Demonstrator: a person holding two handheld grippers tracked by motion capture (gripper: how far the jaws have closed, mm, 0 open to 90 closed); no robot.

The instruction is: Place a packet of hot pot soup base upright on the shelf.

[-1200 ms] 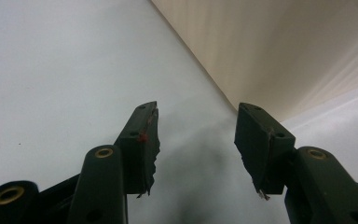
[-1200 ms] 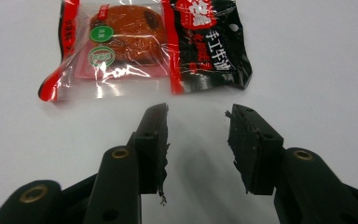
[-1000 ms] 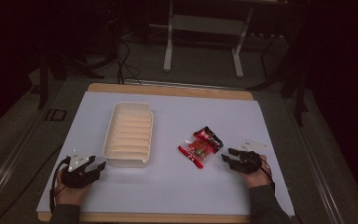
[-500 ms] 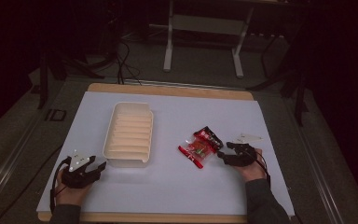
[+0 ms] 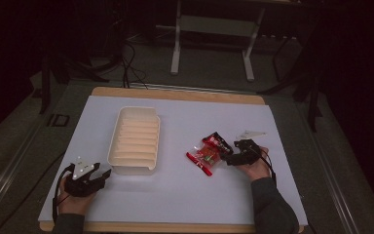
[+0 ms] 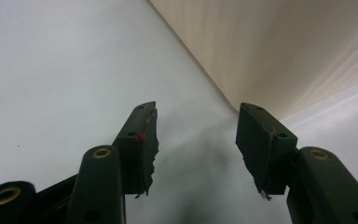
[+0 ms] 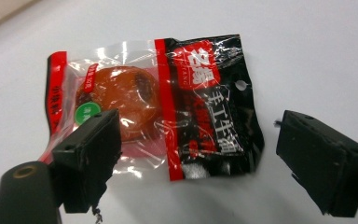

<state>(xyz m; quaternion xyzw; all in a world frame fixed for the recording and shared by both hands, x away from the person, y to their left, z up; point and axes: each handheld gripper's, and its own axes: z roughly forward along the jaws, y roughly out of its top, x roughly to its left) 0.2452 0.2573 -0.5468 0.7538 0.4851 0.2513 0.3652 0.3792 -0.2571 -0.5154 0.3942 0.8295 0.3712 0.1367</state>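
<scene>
While the snack packet (image 7: 158,107) lies flat on the white table (image 5: 282,195), right of centre in the high view | right gripper (image 7: 196,154) jaws have just been opening, spread wide, packet seen just beyond and between the tips, untouched | left gripper (image 6: 196,140) jaws are held apart, empty, beside the tray (image 5: 135,141) at lower left.

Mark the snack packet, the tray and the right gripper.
snack packet (image 7: 200,112): right gripper view, middle of the wrapper.
tray (image 5: 135,140): high view, ribbed floor.
right gripper (image 7: 196,163): right gripper view, midway between its open jaws.
</scene>
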